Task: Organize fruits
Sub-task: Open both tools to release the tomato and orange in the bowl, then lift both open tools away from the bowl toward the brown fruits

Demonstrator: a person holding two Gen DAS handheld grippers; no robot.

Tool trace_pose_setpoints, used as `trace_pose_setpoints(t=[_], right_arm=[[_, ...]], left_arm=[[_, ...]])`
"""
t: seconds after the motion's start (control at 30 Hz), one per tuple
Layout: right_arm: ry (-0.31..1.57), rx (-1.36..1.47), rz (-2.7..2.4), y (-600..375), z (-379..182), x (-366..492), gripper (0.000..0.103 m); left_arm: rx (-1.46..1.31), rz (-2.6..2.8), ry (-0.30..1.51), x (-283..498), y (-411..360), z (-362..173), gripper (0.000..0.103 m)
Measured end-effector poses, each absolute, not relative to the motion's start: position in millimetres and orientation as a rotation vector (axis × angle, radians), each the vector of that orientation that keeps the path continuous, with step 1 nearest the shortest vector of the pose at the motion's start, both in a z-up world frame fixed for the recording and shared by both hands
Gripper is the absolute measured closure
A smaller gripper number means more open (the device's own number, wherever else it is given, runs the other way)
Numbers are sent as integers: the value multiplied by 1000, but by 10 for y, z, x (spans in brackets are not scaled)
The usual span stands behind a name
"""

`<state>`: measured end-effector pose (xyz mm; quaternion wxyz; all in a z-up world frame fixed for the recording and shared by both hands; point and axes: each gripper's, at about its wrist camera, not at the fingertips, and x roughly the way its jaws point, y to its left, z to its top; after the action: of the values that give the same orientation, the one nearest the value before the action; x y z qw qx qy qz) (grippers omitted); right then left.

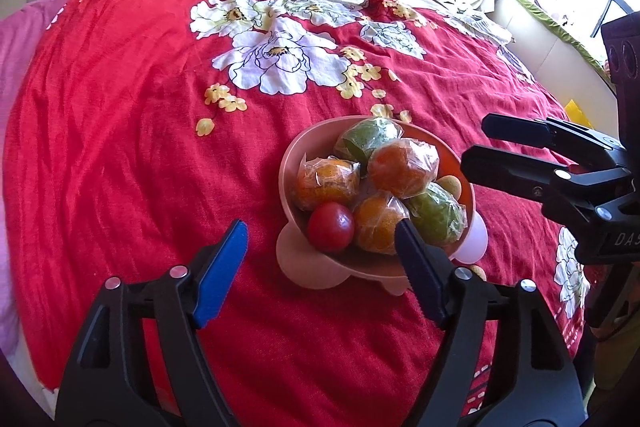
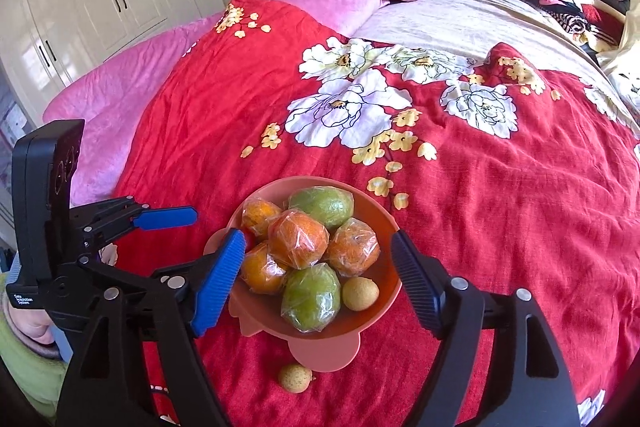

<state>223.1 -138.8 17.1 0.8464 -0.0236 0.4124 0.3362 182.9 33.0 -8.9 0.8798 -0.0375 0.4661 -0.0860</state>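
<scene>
Both pairs of fingers are spread wide apart and hold nothing: the left gripper [image 1: 320,247] sits at the bottom centre of its view, the right gripper [image 2: 318,253] likewise in its own. Between them, at lower centre of each frame, a pink bowl [image 2: 386,223] rests on the red floral bedspread [image 2: 500,187], filled with wrapped oranges [image 2: 298,245], green fruits [image 2: 312,303] and a red tomato [image 1: 331,227]. One small tan fruit [image 2: 295,379] lies on the bedspread just below the bowl.
</scene>
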Motion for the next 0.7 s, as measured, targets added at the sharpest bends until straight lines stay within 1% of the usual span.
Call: trace_pose_setpoints(t=[0.13, 0.33, 0.4, 0.43, 0.6, 0.7], right_arm=[[856, -44, 715, -1403, 203, 2189, 20], [838, -40, 724, -1412, 269, 2135, 16], [832, -38, 727, -1423, 293, 2112, 13], [828, -37, 726, -1434, 307, 2102, 12], [815, -28, 727, -1497, 361, 2039, 9], [811, -25, 721, -1539, 373, 2001, 9]], left_arm=[[-75, -168, 976, 1822, 325, -90, 26], [-72, -152, 968, 1805, 327, -59, 22], [-72, -150, 965, 1799, 323, -41, 19], [-71, -150, 966, 1793, 319, -32, 18], [-64, -147, 956, 1770, 286, 22, 15], [-64, -144, 951, 1753, 274, 43, 10]])
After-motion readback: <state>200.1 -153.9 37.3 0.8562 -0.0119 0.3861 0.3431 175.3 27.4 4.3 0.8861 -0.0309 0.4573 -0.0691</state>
